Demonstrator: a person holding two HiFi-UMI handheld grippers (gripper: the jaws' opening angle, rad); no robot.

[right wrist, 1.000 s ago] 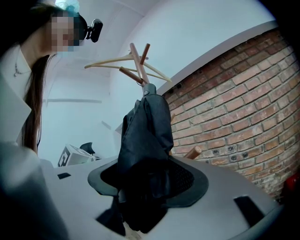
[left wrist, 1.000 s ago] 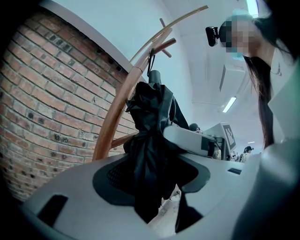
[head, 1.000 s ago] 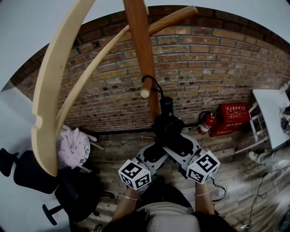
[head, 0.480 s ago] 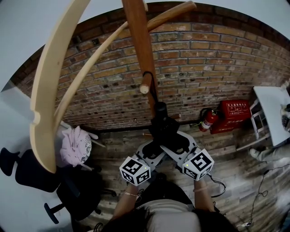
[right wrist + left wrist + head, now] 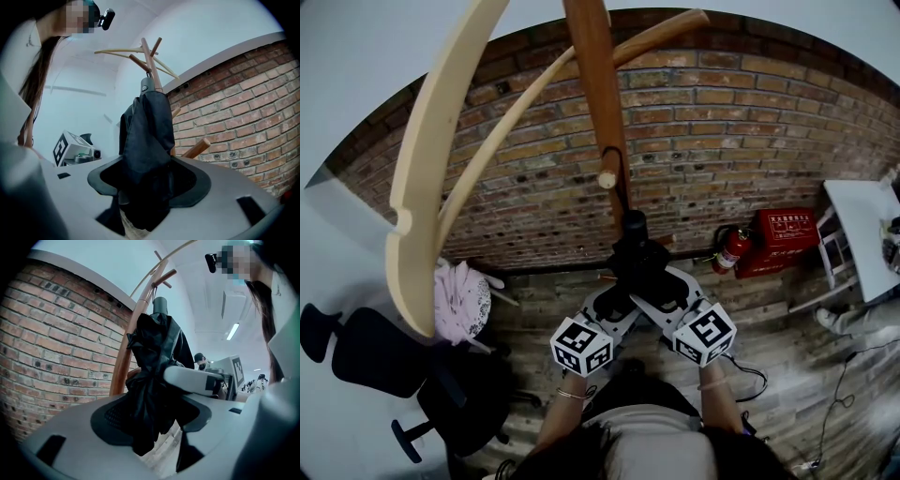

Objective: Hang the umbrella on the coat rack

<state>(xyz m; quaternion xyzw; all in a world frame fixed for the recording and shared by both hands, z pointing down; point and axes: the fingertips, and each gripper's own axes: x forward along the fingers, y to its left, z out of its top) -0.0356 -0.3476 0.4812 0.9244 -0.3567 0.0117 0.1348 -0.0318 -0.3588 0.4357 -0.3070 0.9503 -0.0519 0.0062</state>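
The umbrella (image 5: 154, 357) was black cloth, creased, with a faint sheen. The coat rack (image 5: 598, 103) was smooth wood: I saw a dark stained pole and paler arcs. The brick wall (image 5: 750, 141) was rough and matt. The floor (image 5: 778, 347) looked like worn wooden planks, though my view was soft there.

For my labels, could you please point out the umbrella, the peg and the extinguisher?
umbrella (image 5: 639, 265), head view, folded black fabric
peg (image 5: 607, 178), head view, its rounded end
extinguisher (image 5: 730, 251), head view, red body
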